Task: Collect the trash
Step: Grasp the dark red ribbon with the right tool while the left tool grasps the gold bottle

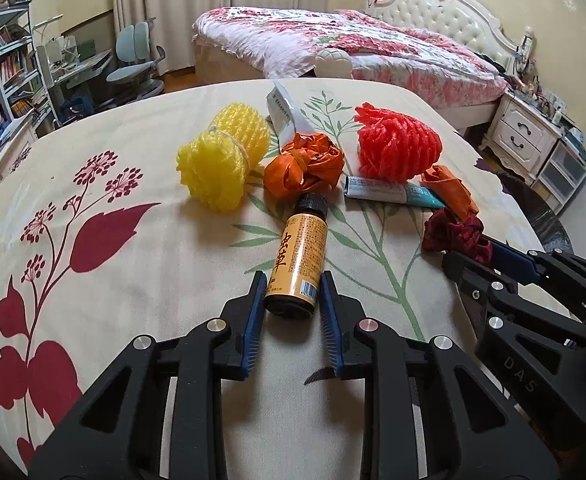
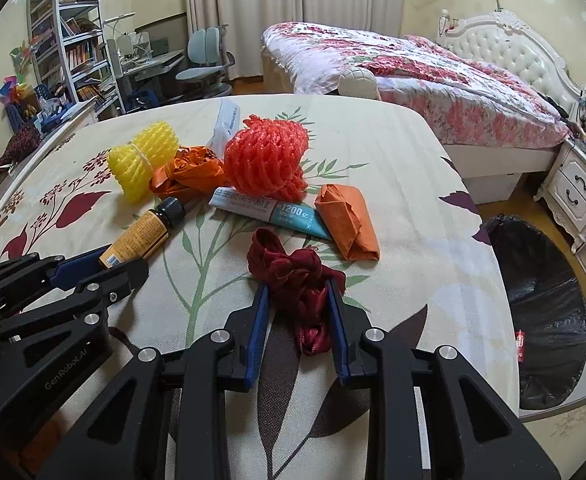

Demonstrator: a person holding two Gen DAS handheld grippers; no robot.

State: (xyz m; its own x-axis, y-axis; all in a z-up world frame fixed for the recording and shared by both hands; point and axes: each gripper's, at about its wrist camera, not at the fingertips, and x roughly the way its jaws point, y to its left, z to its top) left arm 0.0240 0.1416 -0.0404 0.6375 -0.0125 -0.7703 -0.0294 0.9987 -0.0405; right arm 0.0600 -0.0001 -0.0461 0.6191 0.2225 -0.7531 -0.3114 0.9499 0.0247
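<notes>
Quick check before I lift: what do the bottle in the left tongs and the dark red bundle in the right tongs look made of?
The bottle looks like dark glass, possibly plastic, with a glossy orange printed label and a ribbed black cap. The dark red bundle looks like soft satin-like fabric or ribbon: crumpled folds with a slight sheen and loose, frayed-looking ends.

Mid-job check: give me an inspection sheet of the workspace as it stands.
Surface: floral tablecloth.
Job's things: bottle, maroon cloth, yellow net, red net, orange wad, folded orange wrap, tube, white packet.
Clutter: nothing seen.
Grippers: left gripper shut on bottle; right gripper shut on maroon cloth.
Cables: nothing seen.
Surroundings: black-lined bin beside the table, bed, bookshelf.
</notes>
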